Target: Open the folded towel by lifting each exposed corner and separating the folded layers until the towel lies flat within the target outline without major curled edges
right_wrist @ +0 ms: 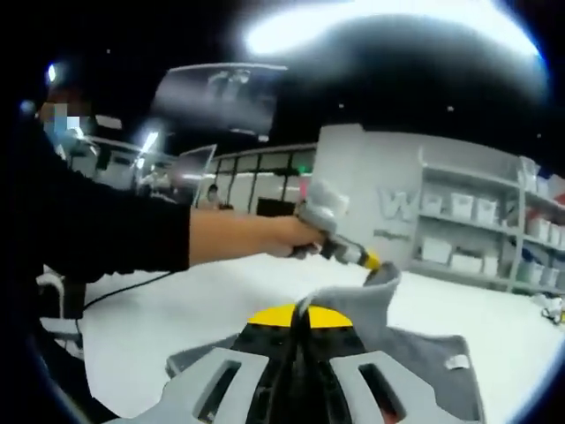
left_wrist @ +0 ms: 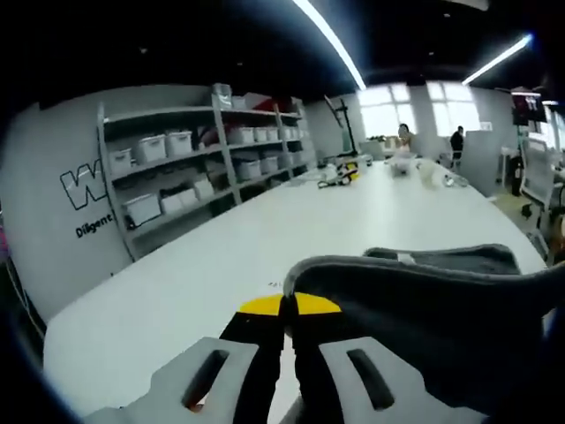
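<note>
Currently, towel point(left_wrist: 441, 309) edges are clamped in left gripper point(left_wrist: 287, 331) and right gripper point(right_wrist: 300, 340) fingers; corners are best drawn apart evenly, low over the desk point(left_wrist: 221, 265).

Left gripper view: low over the white tabletop point(left_wrist: 221, 256), close behind the grey towel point(left_wrist: 424, 309), facing storage shelves point(left_wrist: 203, 168) and far windows.
Right gripper view: close above the towel point(right_wrist: 388, 344), facing the left gripper point(right_wrist: 375, 262) and shelves point(right_wrist: 477, 230).
Shared: towel, tabletop, shelves.

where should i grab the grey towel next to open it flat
Take the free corner of the grey towel by its white tag, coming in low from the open table side. That corner lies flat and exposed, while both tongs already pinch raised edges.
</note>
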### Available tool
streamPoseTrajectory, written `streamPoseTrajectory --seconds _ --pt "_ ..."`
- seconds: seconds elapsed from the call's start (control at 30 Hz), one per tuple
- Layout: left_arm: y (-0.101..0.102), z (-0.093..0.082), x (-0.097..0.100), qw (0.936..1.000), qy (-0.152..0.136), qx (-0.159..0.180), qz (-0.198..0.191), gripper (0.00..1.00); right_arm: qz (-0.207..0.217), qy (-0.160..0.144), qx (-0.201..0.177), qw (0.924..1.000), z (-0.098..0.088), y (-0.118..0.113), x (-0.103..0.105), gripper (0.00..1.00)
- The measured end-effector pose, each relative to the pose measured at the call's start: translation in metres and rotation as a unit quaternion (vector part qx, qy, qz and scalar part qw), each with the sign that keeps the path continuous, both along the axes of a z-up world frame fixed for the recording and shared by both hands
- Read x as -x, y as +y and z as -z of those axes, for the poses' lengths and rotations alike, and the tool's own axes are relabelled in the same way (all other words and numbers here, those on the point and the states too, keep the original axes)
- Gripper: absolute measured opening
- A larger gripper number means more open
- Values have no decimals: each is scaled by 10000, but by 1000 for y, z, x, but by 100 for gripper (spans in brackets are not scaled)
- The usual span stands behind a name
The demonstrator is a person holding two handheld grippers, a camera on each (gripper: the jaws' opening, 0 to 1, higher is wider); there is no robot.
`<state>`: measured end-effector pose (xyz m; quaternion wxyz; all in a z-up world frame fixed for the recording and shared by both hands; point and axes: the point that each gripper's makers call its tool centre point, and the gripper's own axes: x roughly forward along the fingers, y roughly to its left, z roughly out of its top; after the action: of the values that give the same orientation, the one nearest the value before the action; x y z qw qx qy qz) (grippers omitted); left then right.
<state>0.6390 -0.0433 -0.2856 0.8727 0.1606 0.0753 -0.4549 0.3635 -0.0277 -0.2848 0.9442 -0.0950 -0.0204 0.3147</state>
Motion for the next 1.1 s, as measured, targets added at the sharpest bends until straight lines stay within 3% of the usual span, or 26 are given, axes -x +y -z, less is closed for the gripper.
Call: streamPoseTrajectory --seconds 0.23,0.53,0.8,1.1 --pt "44 -4 -2 9995 29 -101 -308 1 -294 -136 145 9994 -8 45 -1 0" --pt "110 -5 -4 9978 -182 -198 -609 1 -655 -98 403 9970 1 96 -10 0" --pt "149 -1 -3 9961 -279 -392 -736 0 -989 -109 638 9930 2 132 -7 0" --pt "209 2 4 9911 -280 -682 -1110 0 -1402 -114 817 9867 6 151 3 0"
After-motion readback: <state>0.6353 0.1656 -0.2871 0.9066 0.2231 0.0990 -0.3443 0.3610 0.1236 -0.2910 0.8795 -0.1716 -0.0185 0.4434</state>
